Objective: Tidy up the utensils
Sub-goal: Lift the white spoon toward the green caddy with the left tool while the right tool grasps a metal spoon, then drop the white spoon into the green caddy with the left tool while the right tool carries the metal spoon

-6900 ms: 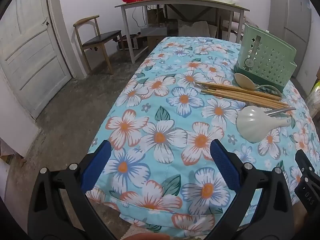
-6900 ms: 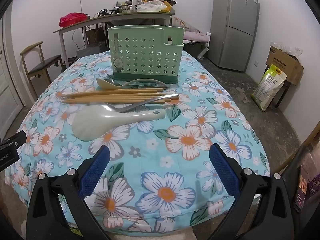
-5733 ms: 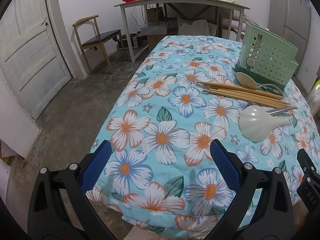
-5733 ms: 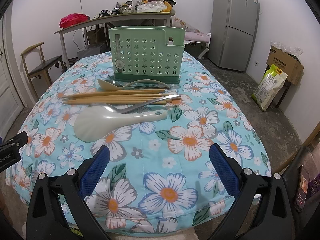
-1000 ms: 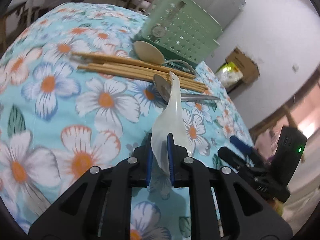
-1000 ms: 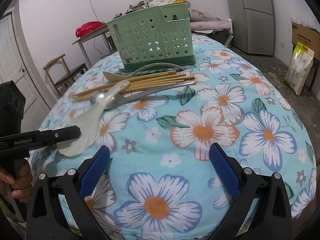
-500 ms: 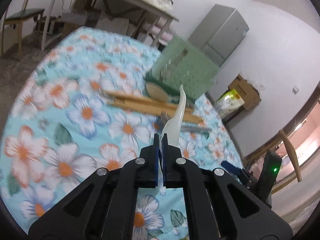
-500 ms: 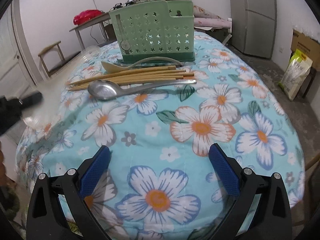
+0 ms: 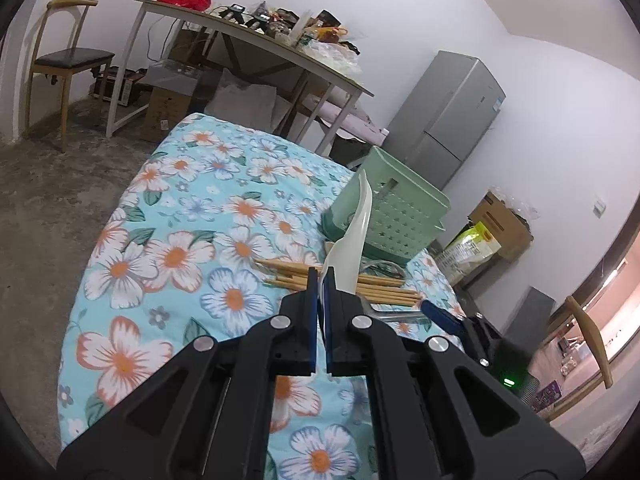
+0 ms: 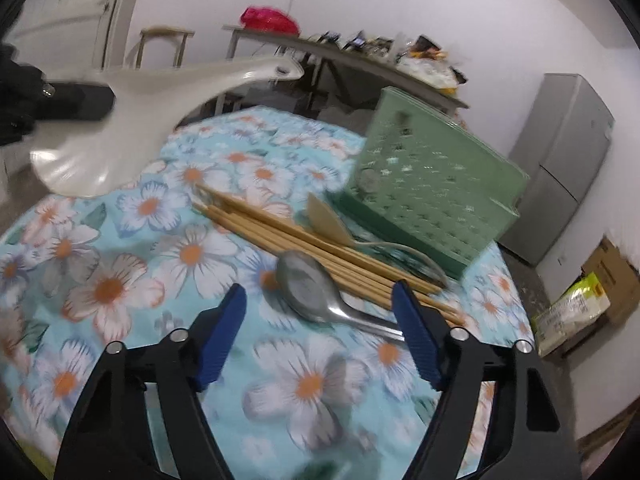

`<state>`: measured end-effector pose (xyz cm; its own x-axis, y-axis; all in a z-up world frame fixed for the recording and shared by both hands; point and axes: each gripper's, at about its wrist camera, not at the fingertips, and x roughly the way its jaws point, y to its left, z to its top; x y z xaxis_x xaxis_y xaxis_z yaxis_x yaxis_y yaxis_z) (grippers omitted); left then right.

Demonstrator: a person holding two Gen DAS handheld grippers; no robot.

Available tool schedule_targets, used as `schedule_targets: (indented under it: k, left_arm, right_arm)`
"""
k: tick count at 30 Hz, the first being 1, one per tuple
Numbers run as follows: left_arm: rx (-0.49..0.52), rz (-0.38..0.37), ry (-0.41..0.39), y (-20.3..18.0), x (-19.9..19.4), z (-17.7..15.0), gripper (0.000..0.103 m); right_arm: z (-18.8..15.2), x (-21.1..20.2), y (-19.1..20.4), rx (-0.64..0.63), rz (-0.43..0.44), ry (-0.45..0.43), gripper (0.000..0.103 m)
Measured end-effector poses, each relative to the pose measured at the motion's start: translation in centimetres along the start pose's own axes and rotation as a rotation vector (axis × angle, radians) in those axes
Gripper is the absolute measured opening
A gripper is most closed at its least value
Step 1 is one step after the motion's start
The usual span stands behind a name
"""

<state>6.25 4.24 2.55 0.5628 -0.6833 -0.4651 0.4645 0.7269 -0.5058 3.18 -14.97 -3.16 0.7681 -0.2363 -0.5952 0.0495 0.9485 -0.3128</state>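
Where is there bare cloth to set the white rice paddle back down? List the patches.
Free: the floral tablecloth left of the wooden chopsticks, and the near cloth before the metal spoon. Crowded: chopsticks, spoon and beige spoon packed against the green perforated utensil basket.

The white plastic rice paddle [image 10: 132,120] is raised clear of the floral-covered bench [image 10: 120,280], its handle end pointing toward the pale green perforated plastic utensil basket [image 10: 432,200]. The basket stands upright at the far right. Before it lies a bundle of wooden chopsticks [image 10: 304,248], side by side. A beige spoon [image 10: 328,220] rests between bundle and basket. A stainless steel spoon [image 10: 316,292], bowl upward, lies just on the near side of the chopsticks.
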Motion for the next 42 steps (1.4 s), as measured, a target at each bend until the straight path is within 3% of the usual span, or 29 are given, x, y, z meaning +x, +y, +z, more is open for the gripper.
schedule_targets:
  k: [2, 4, 6, 8, 15, 22, 28, 36, 42]
  left_arm:
    - [-0.007, 0.011, 0.004, 0.5, 0.2, 0.0, 0.001]
    - [-0.009, 0.022, 0.009, 0.8, 0.3, 0.1, 0.001]
    - [-0.005, 0.032, 0.009, 0.9, 0.3, 0.2, 0.001]
    - [-0.002, 0.040, 0.005, 0.9, 0.3, 0.3, 0.001]
    - [0.029, 0.047, -0.026, -0.3, -0.4, 1.0, 0.001]
    - [0.148, 0.040, -0.095, -3.5, -1.4, 3.2, 0.001]
    - [0.447, 0.161, -0.095, -8.4, -0.2, 5.3, 0.001]
    - [1.064, 0.394, -0.040, -15.0, 3.9, 7.1, 0.001]
    - [1.373, 0.415, 0.076, -17.1, 7.2, 7.7, 0.001]
  right_arm:
    - [0.6, 1.9, 0.9, -0.043, -0.024, 0.038, 0.064]
    - [0.7, 3.1, 1.6, -0.068, -0.044, 0.075, 0.052]
    - [0.7, 3.7, 1.7, -0.063, -0.055, 0.098, 0.029]
    - [0.5, 3.8, 1.3, -0.041, -0.051, 0.106, 0.012]
    - [0.3, 1.4, -0.7, 0.034, -0.020, 0.043, 0.008]
    - [0.0, -3.2, -4.5, 0.168, 0.065, -0.049, 0.006]
    - [-0.3, -5.1, -6.4, 0.218, 0.085, -0.095, 0.005]
    - [-0.7, -5.3, -6.8, 0.225, 0.113, -0.113, 0.005]
    - [-0.8, -4.9, -6.8, 0.227, 0.128, -0.114, 0.006]
